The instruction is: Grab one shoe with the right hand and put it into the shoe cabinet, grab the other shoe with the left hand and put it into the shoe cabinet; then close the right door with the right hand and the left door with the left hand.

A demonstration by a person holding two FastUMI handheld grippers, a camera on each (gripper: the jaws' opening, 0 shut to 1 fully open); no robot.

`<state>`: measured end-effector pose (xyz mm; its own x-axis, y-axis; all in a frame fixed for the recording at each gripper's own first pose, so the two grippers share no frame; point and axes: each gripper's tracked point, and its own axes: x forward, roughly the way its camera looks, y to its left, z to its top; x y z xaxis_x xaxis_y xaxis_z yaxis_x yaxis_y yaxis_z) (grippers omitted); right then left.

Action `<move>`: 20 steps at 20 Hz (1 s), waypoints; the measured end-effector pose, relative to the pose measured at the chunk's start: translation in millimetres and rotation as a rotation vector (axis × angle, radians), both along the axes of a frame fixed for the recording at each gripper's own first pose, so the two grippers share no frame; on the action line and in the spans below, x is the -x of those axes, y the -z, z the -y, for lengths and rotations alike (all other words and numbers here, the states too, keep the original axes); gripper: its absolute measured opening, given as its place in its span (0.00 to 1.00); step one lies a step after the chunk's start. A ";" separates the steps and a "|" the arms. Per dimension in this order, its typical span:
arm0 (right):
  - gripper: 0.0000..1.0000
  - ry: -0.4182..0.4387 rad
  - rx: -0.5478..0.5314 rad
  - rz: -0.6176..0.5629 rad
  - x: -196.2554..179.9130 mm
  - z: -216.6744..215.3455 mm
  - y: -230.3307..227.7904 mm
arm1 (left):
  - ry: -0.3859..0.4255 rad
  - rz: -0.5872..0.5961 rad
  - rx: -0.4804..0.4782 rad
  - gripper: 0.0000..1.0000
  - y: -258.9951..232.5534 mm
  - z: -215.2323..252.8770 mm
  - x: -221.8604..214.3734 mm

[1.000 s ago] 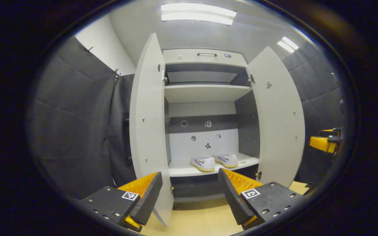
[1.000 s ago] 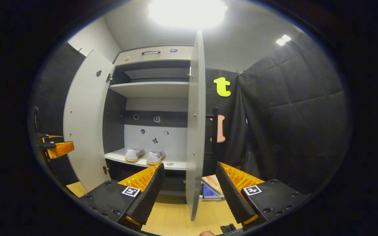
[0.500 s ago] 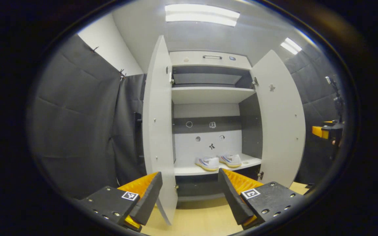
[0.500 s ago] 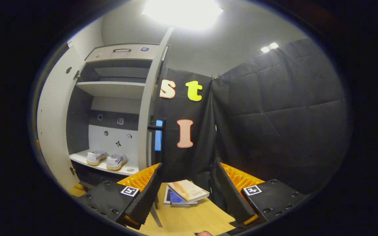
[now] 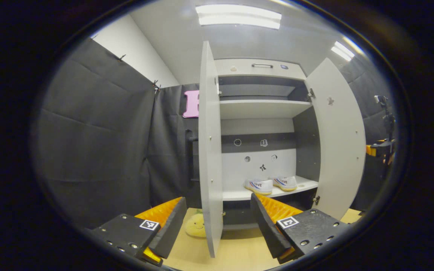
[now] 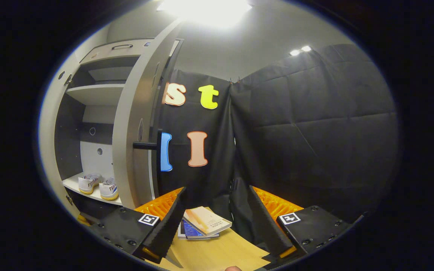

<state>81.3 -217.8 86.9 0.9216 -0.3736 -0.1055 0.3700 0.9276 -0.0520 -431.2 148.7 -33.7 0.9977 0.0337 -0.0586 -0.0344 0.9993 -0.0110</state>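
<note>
The shoe cabinet (image 5: 262, 124) is standing open in front of you, its left door (image 5: 209, 150) turned edge-on to your left gripper (image 5: 217, 226) and its right door (image 5: 339, 139) swung wide. In the right gripper view the right door (image 6: 134, 124) is showing its outer face and dark handle (image 6: 147, 145), blocking much of the interior. Both shoes (image 5: 270, 184) are sitting side by side on the lower shelf (image 5: 273, 192), toes outward. A stack of books (image 6: 204, 224) is lying on the floor just ahead of your right gripper (image 6: 217, 222); a yellow plush toy (image 5: 195, 227) is resting behind the left door. Both pairs of fingers are spread wide, gripping nothing. Since a second ago, you are swinging both grippers outward, past the door edges.
</note>
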 end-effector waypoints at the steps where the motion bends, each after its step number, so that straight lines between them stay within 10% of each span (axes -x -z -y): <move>1: 0.99 0.003 0.001 -0.010 -1.5 1.5 3.3 | -0.008 -0.002 -0.003 1.00 0.0 -4.9 0.5; 20: 0.90 -0.223 0.011 0.021 -3.8 -114.9 -7.9 | -0.077 -0.011 0.002 1.00 5.0 -49.0 7.8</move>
<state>85.1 -102.9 94.8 0.9834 -0.1617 -0.0822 0.1573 0.9859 -0.0572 -439.0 197.7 -38.7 0.9915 0.1102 -0.0696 -0.1113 0.9937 -0.0124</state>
